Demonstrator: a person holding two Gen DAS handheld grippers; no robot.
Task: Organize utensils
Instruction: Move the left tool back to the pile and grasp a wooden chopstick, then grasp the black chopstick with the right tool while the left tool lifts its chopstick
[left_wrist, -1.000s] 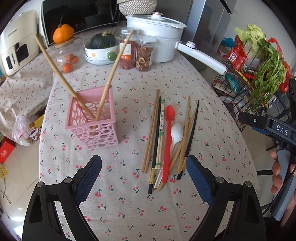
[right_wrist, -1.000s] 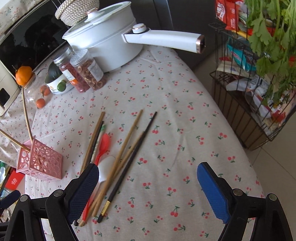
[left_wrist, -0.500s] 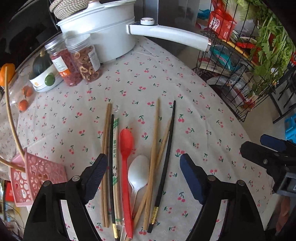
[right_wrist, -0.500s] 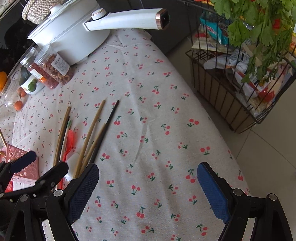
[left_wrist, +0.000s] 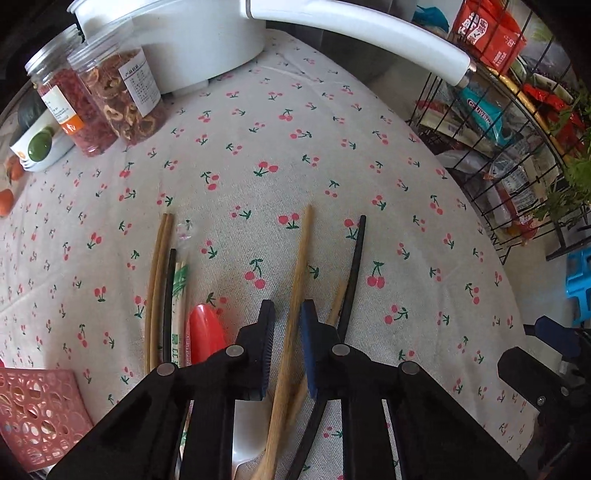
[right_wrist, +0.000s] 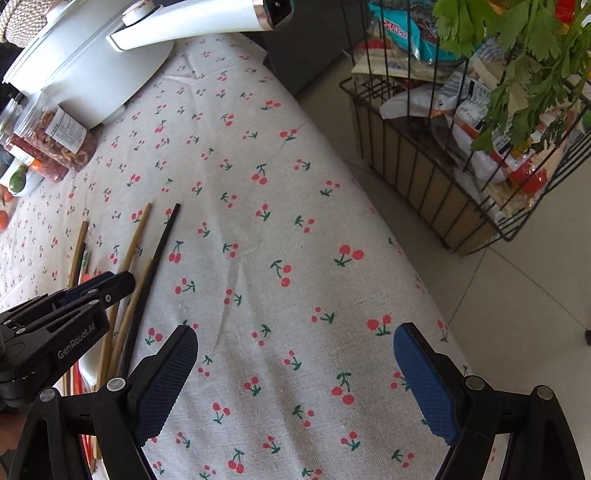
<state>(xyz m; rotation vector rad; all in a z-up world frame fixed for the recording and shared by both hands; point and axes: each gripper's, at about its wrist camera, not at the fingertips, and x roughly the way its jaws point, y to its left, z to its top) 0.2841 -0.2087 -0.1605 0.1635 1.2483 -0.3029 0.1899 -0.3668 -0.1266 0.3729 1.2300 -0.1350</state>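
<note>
Where a moment ago its jaws hung wide above the pile, the left gripper (left_wrist: 287, 328) now pinches one chopstick (left_wrist: 301, 254) bound for the holder (left_wrist: 33, 406), while the right gripper (right_wrist: 295, 376) idles spread.

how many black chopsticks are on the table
2: one black chopstick lies left beside the wooden pair, the other black chopstick right of the left gripper. More could be hidden under it.

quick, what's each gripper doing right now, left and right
Left gripper: shut on a wooden chopstick.
Right gripper: open, holding nothing, above the tablecloth.
</note>
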